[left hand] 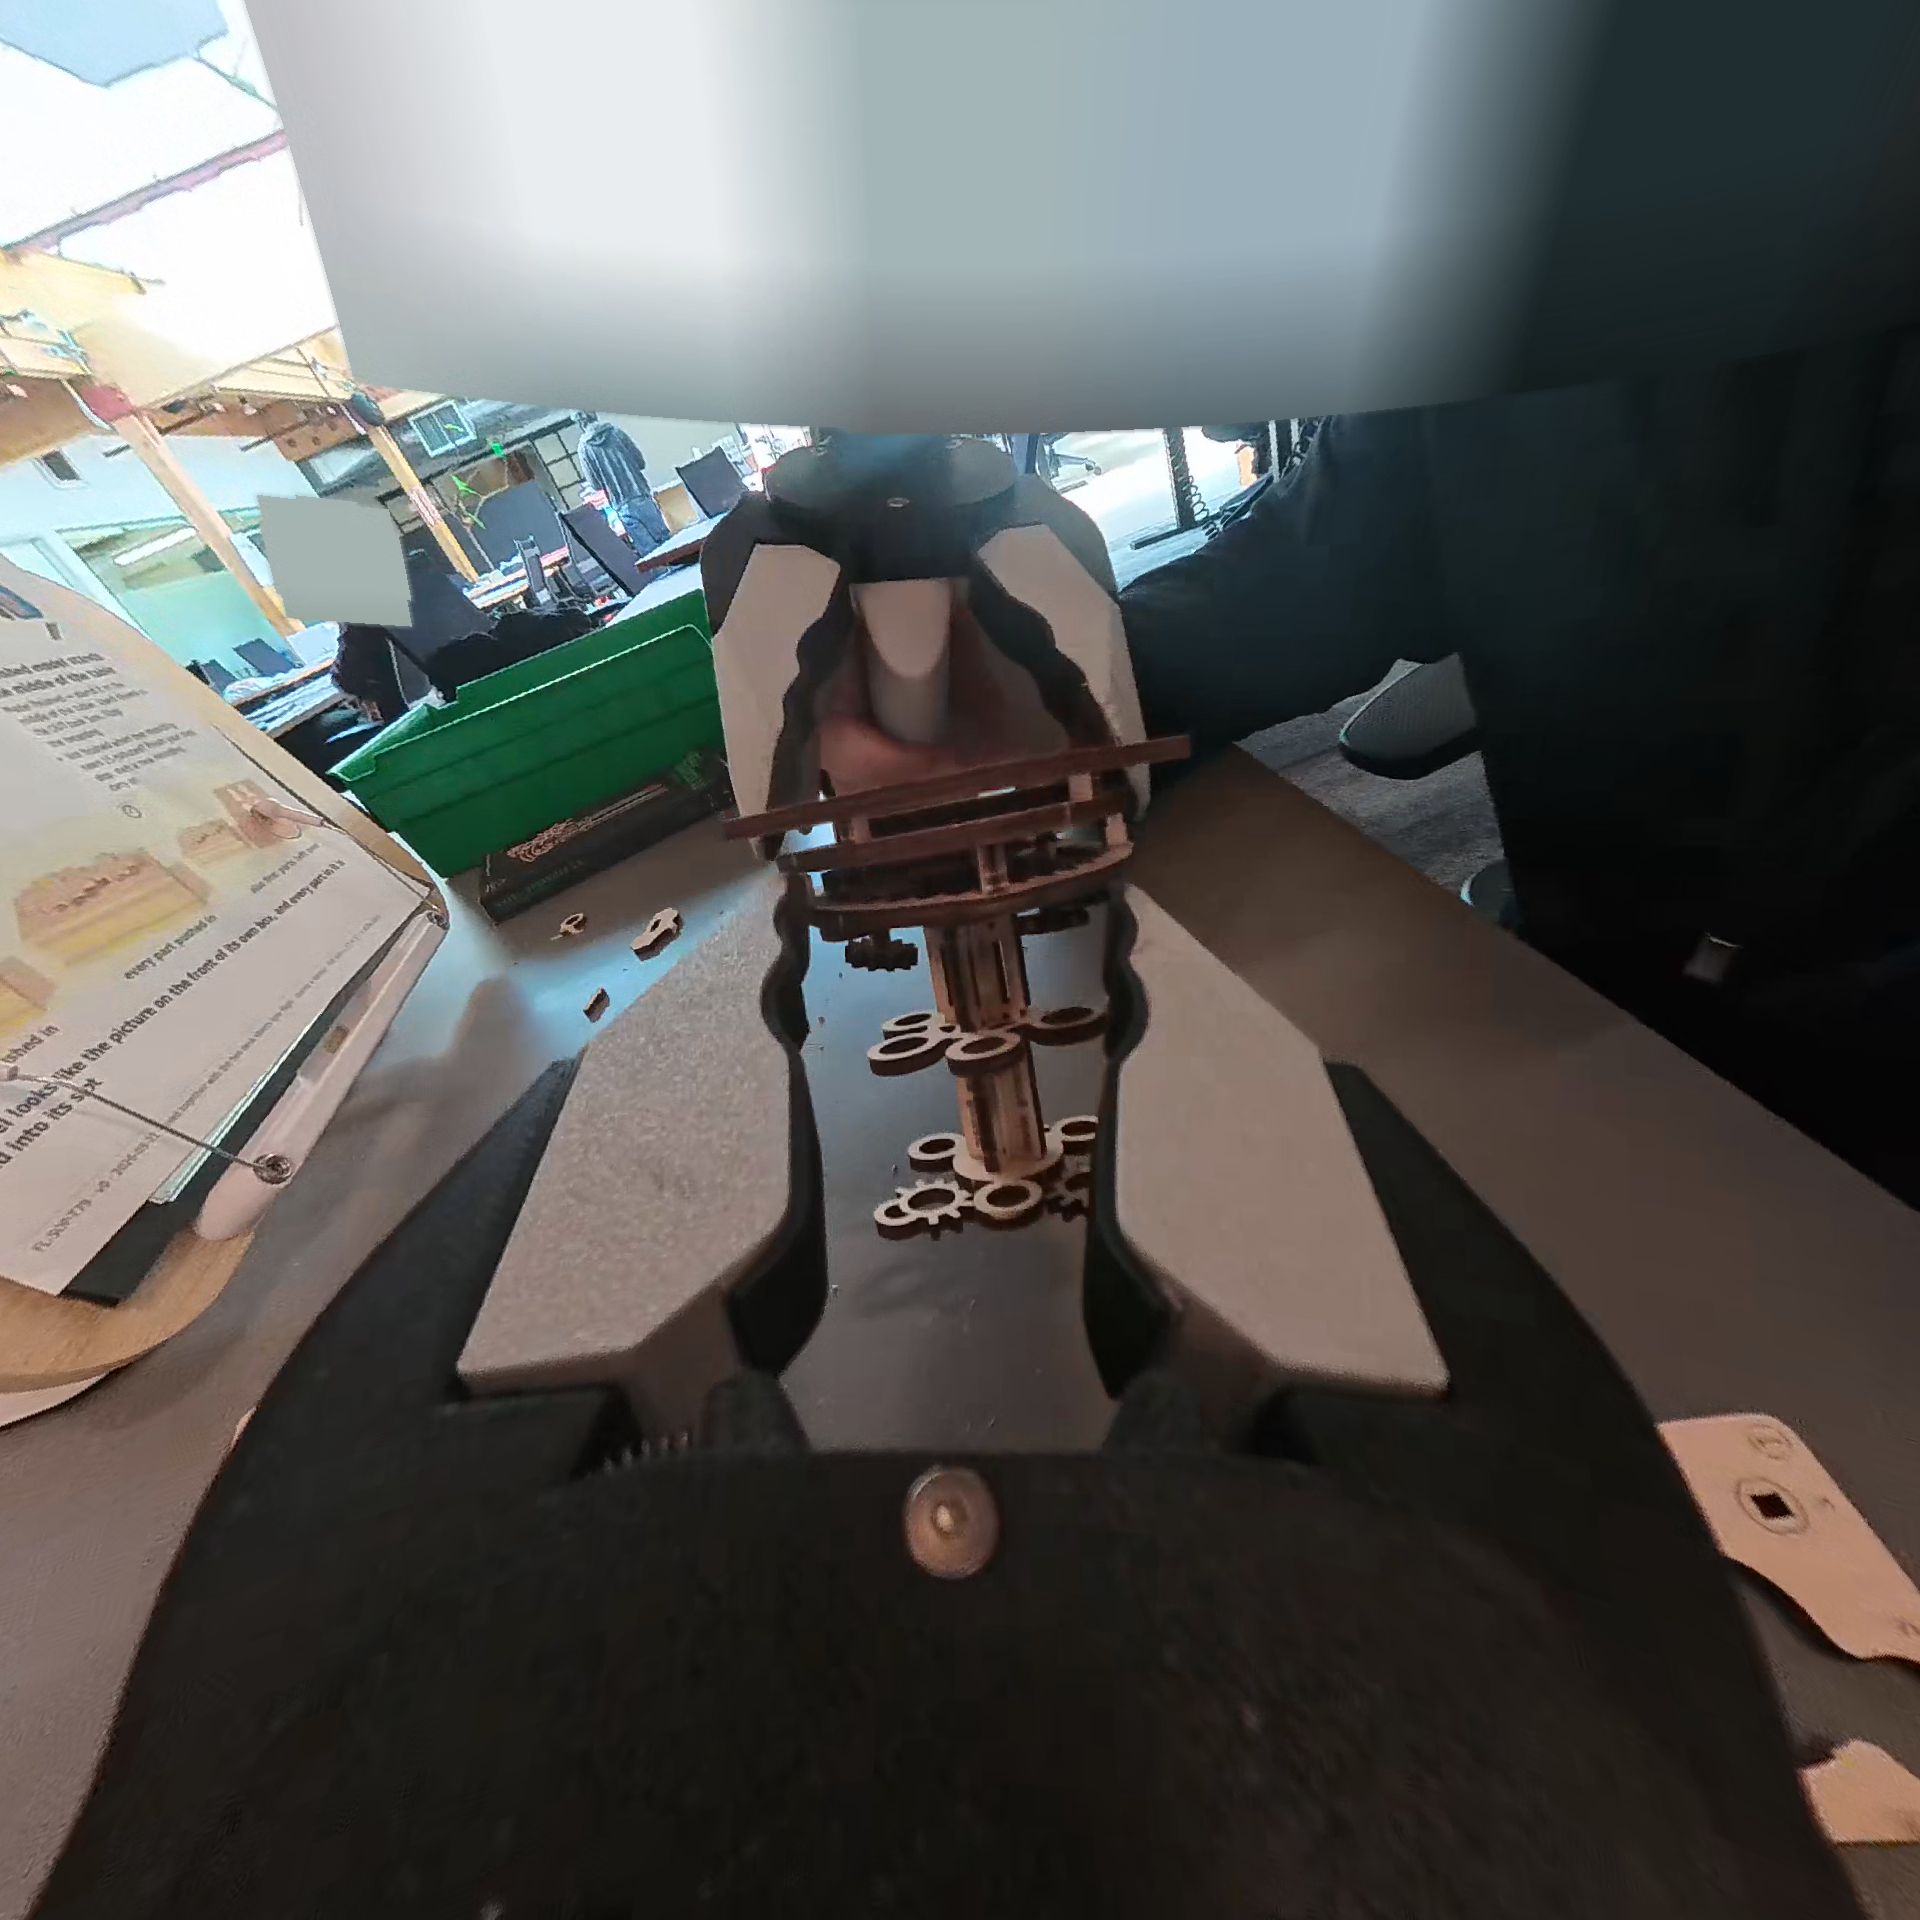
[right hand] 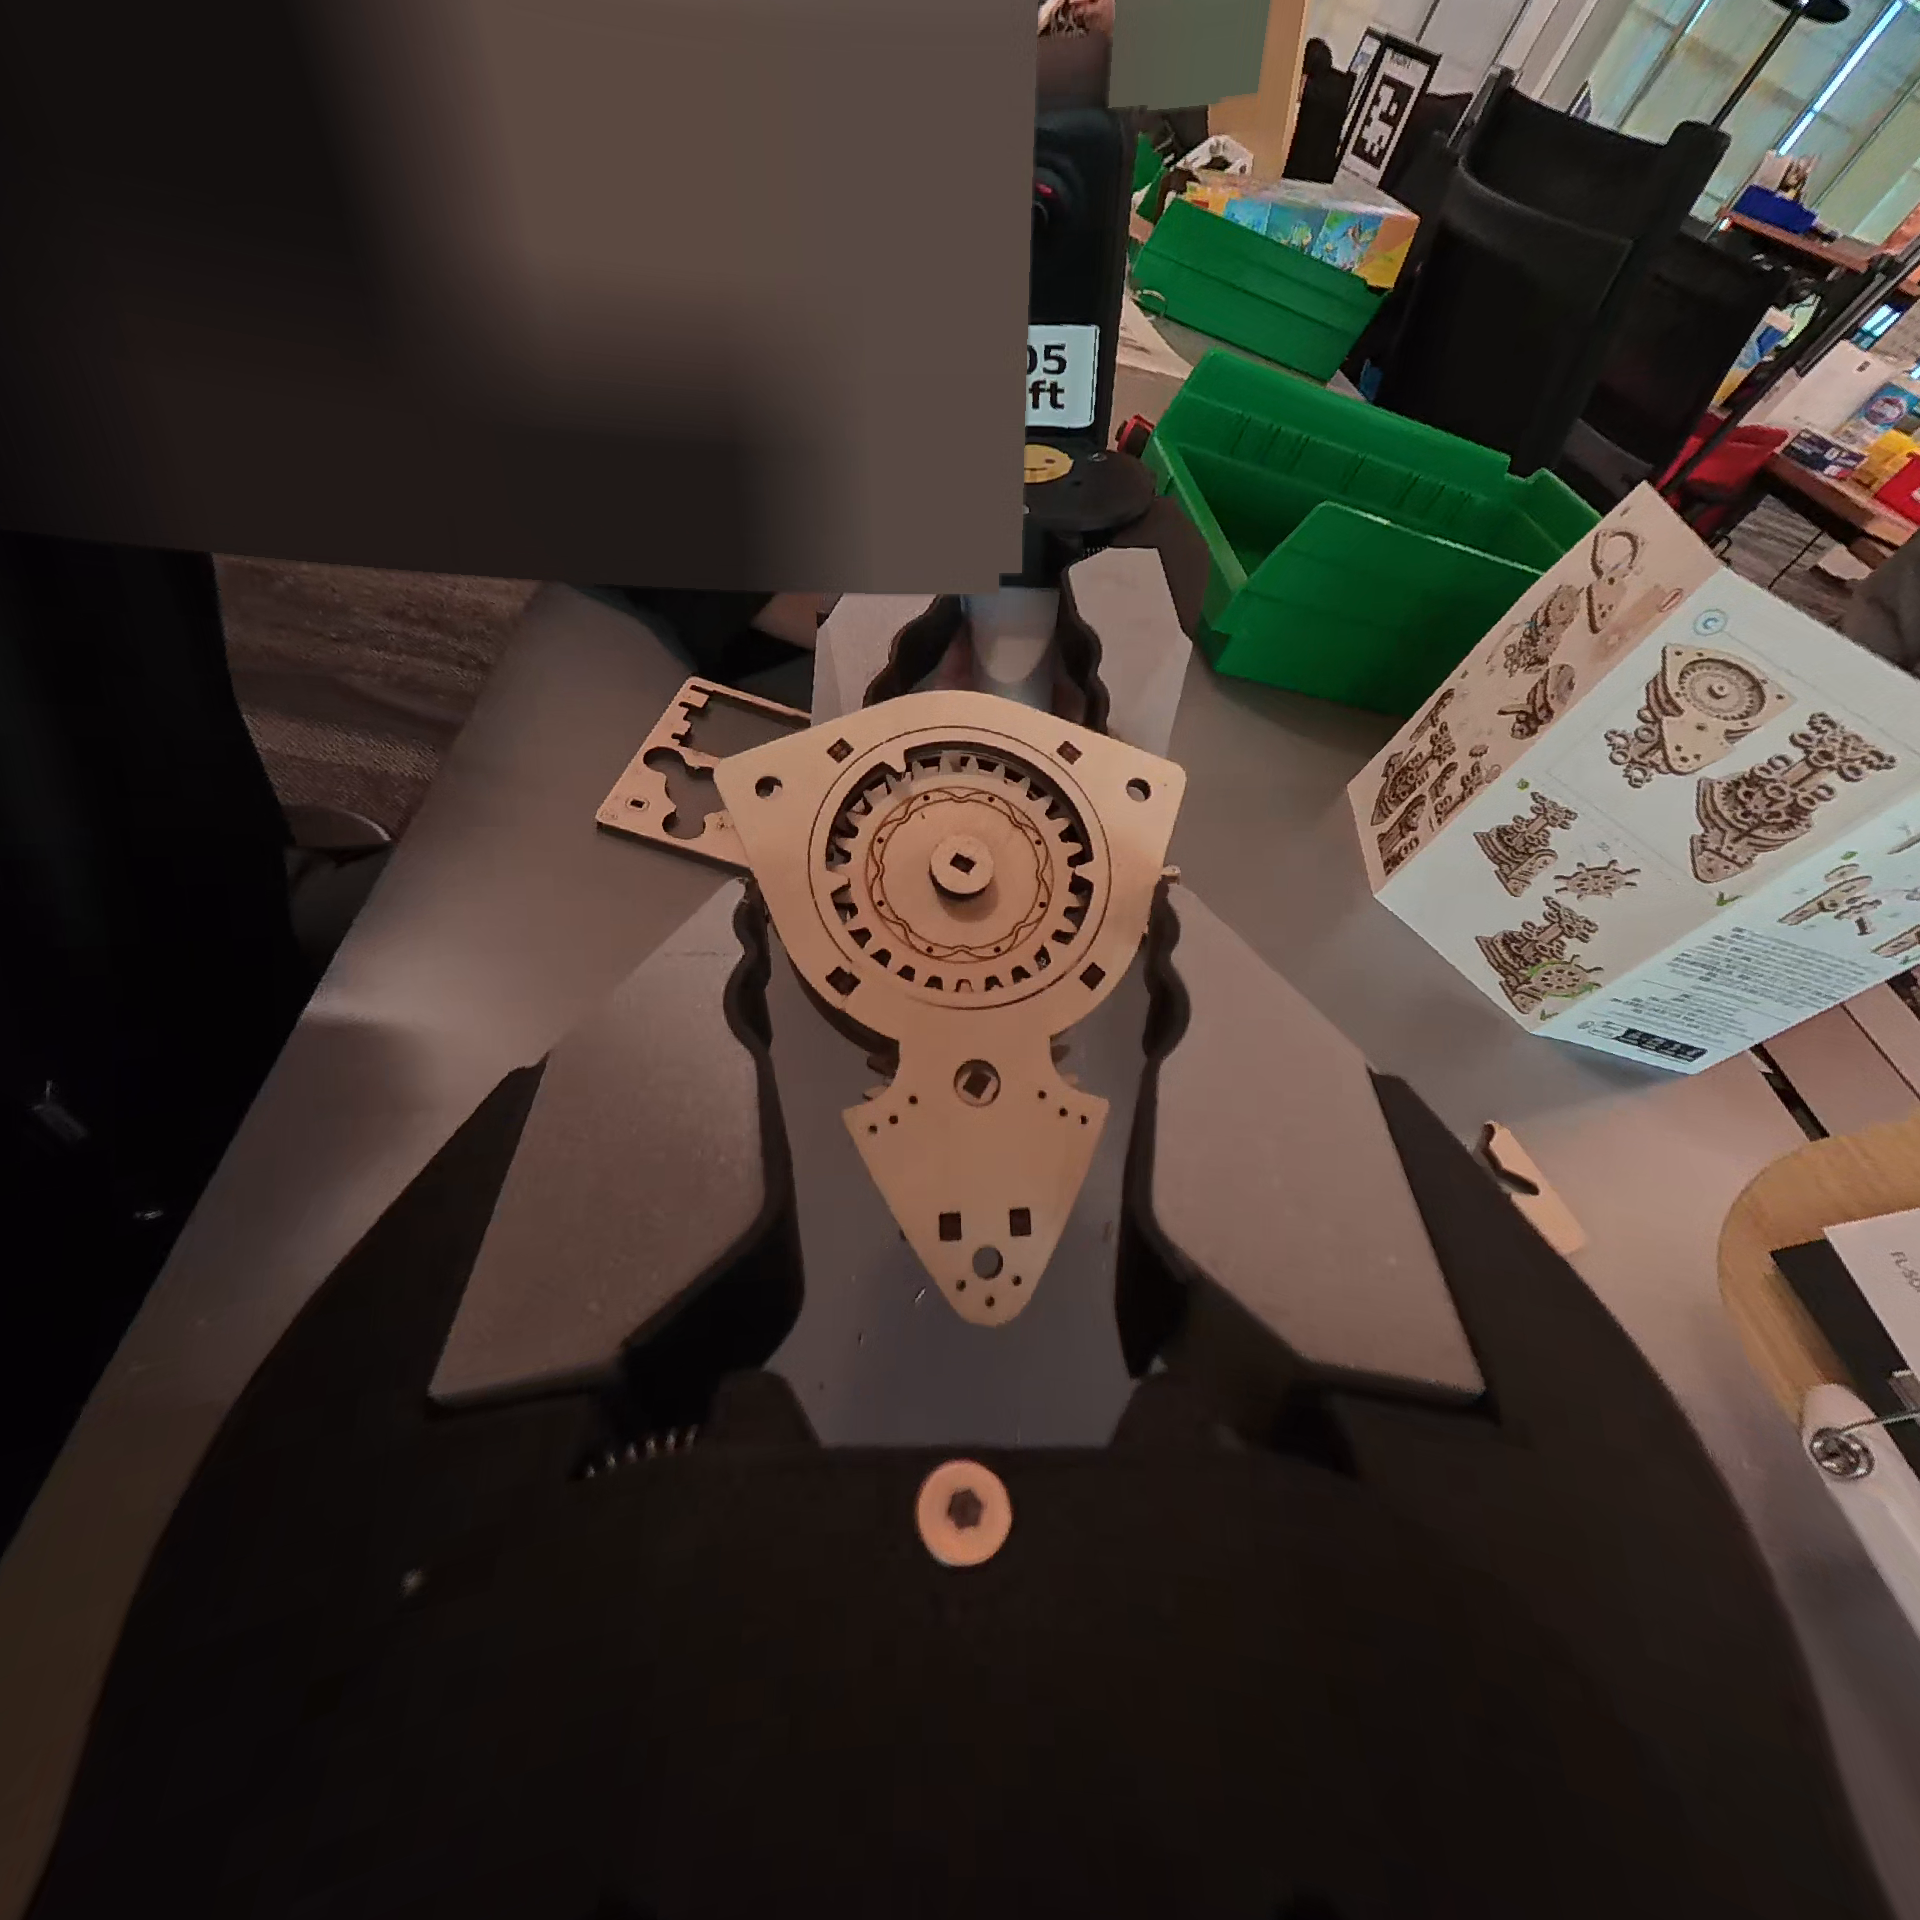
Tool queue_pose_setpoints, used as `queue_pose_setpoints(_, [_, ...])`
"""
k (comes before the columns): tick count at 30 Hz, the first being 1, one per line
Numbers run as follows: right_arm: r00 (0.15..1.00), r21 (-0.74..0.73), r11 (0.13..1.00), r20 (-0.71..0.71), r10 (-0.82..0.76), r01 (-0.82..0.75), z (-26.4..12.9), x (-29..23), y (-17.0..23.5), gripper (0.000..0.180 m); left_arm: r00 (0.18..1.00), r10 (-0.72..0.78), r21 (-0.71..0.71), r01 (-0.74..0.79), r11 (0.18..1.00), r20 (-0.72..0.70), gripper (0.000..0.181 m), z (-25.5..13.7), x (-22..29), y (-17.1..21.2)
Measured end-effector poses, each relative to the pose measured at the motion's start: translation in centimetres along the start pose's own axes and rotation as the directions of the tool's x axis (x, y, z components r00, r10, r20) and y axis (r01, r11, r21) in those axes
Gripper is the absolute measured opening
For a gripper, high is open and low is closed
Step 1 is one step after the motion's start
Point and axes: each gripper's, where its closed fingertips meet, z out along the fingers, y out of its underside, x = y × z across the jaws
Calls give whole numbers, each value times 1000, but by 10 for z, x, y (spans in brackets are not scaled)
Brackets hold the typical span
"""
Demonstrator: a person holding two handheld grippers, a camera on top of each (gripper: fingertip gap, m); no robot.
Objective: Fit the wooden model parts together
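Note:
The wooden model [left hand: 987, 997] is a stack of flat plates with a square column carrying clusters of small rings. It is held off the grey table [left hand: 1455, 1039] between the two facing grippers. My left gripper [left hand: 956, 925] has its fingertips closed on the plate edges, and the column points back between its fingers. My right gripper [right hand: 956, 914] is closed on the sides of the base plate [right hand: 961, 862], which shows a toothed gear ring and a centre hub. The right gripper [left hand: 935, 790] shows opposite in the left wrist view. The left gripper [right hand: 997, 665] is partly hidden behind the plate.
Green bins [left hand: 540, 748] [right hand: 1351, 520] stand at the table's far side, on a dark box [left hand: 582, 852]. An instruction sheet on a wooden stand [left hand: 156, 883] is at left, a folded picture leaflet [right hand: 1621, 810] at right. Wooden offcuts [right hand: 675, 769] [left hand: 655, 930] lie about. A dark sleeve [left hand: 1351, 623] is behind.

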Motion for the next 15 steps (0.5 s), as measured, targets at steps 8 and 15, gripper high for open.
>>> queue_pose_setpoints(8, [1000,-5,1000,-8,2,-2,1,0,-1,70,1000,-1,3,1,1000,1,55,-1,0,0])
queue_pose_setpoints(15, [988,-44,988,-48,-150,147,1,-9,-4,70,996,94,-9,-94,995,3,55,0,9,0])
